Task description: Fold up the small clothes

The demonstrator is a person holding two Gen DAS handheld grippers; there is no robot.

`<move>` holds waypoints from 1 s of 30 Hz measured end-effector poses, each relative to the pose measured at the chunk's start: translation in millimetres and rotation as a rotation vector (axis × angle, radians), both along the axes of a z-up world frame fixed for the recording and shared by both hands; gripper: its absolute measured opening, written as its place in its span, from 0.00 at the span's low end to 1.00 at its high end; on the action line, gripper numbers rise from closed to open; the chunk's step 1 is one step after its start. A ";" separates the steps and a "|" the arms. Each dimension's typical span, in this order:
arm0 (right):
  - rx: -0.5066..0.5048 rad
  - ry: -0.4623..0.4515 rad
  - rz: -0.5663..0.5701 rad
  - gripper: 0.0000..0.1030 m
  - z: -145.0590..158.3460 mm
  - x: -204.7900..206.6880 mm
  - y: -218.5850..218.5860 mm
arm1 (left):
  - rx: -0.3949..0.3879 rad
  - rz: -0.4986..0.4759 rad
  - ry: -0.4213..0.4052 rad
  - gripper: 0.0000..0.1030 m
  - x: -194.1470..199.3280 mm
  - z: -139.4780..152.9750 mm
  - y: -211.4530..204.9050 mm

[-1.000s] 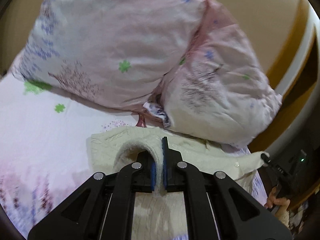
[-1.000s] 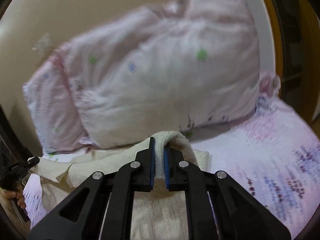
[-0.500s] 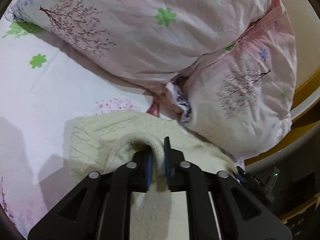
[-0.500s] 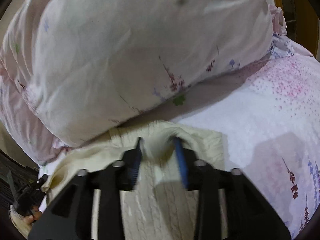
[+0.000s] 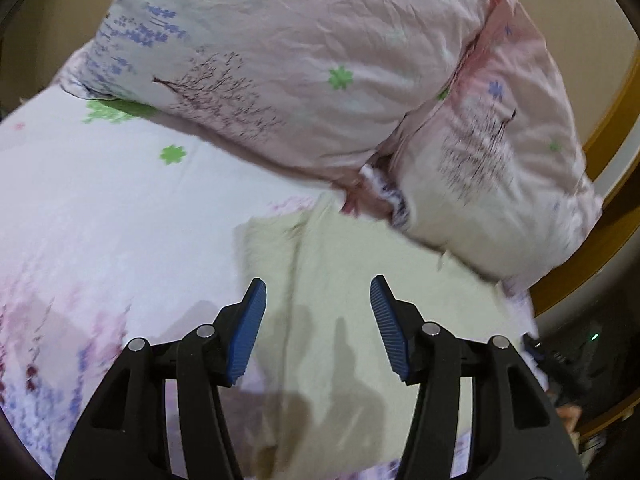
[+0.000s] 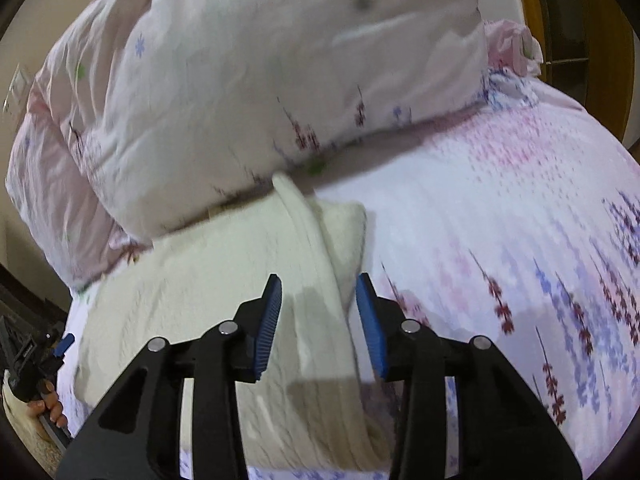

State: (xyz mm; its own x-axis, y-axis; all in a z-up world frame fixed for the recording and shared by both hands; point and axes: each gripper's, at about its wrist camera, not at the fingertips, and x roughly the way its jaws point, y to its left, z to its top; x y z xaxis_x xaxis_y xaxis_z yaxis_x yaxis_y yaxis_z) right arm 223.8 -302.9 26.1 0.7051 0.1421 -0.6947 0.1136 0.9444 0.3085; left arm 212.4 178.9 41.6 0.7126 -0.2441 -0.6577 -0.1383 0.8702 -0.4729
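- While both grippers stand open, the bed [image 5: 100,208], covered by a flowered sheet, carries everything in view; no box, basket or other container shows, so nothing can be said of contents.
- Pillows [image 5: 320,60] in pink printed cases lie at the head of the bed, their lower edge touching the far edge of the garment.
- Cream knit garment [image 6: 208,276]: lies flat on the sheet just below the pillows, with a doubled edge running along its right side [image 6: 316,256]; one fold appears made, and further folds probably remain.
- Left gripper [image 5: 318,292]: jaws wide apart above the garment, holding nothing.
- Right gripper [image 6: 319,290]: jaws parted on either side of the doubled edge, not clamped on it.
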 end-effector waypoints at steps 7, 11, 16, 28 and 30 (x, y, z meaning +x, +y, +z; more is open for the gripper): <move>0.000 0.025 0.028 0.12 -11.4 -4.9 5.4 | 0.073 -0.023 0.058 0.34 -8.6 -16.5 -10.5; -0.038 -0.026 0.028 0.05 -1.2 -13.6 10.8 | 0.088 -0.051 0.078 0.06 -10.1 -21.2 -16.4; -0.040 -0.057 0.015 0.04 11.0 -25.4 8.3 | 0.079 -0.082 0.073 0.04 -17.5 -18.2 -17.0; -0.113 0.026 -0.039 0.04 -6.1 -36.2 6.6 | 0.076 -0.089 0.098 0.04 -33.5 -29.2 -6.2; -0.133 0.061 -0.046 0.05 -13.2 -30.6 9.2 | 0.078 -0.093 0.103 0.04 -29.7 -31.9 -8.8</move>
State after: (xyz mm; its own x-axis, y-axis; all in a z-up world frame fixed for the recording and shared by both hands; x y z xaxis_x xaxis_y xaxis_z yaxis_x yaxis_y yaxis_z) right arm 193.2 -293.7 12.9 0.6650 0.0145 -0.7467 0.1721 0.9699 0.1721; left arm 182.7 170.1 9.7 0.6171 -0.2511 -0.7457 -0.1000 0.9150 -0.3908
